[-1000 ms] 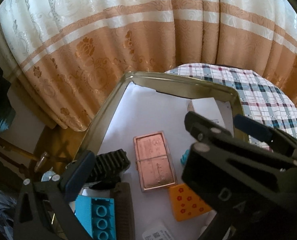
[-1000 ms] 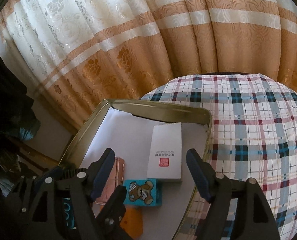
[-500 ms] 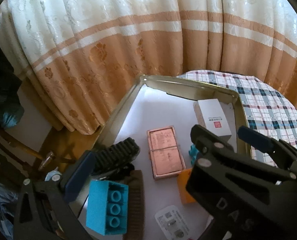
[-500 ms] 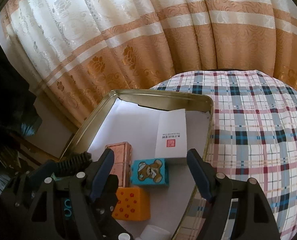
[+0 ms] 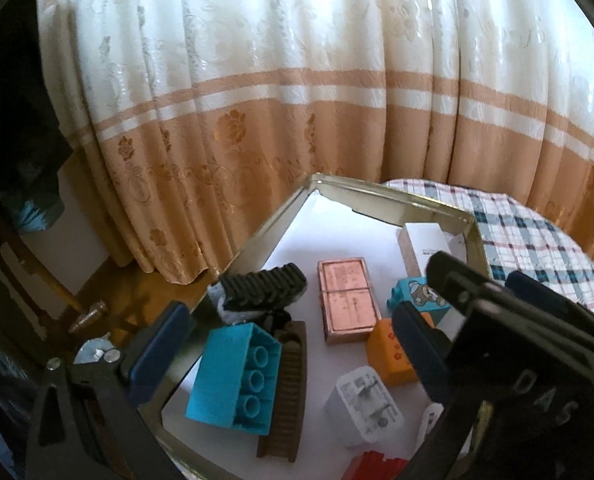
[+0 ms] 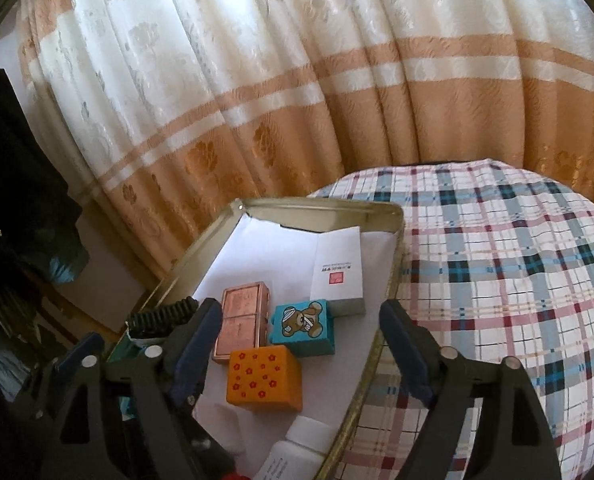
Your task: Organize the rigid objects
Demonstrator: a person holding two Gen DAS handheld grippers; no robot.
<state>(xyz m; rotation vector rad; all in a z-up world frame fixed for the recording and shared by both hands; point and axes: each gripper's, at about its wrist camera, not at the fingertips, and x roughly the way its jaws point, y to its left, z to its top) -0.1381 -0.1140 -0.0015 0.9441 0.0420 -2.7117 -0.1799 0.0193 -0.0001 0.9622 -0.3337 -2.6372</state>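
Nearest to us, both grippers hang over the near end of the tin [image 5: 257, 240], and both have pulled back from it over the last second: more of the tin's contents now show in each view than before.

The right gripper [image 6: 301, 344] has nothing between its fingers, and its jaws are opening. We see the left gripper [image 5: 281, 344] spread wide with no object clamped; the blue brick [image 5: 233, 376] and the brown comb [image 5: 289, 384] only lie below the gap. Its right finger is half hidden behind the right gripper's body, so we hedge on contact there.

In the tin, near to far:
- red piece [image 5: 377, 466] at the bottom edge, too cropped to name
- white charger [image 5: 363, 404], white bottle [image 6: 293, 452]
- blue brick leaning on the brown comb
- orange block [image 6: 263, 378], just in front of the bear block [image 6: 303, 326]
- copper case [image 6: 243, 324] in the middle
- black comb [image 5: 263, 286] propped on the left wall
- white box [image 6: 337, 270] by the far right corner

Beyond that lie the plaid cloth [image 6: 497, 280] and then the curtain [image 6: 297, 100].

We judge that a placement has just ended: the rigid items sit inside the tin, the plaid cloth looks bare, and the hands are retreating. Either the next piece is out of view or the sort is nearly done.
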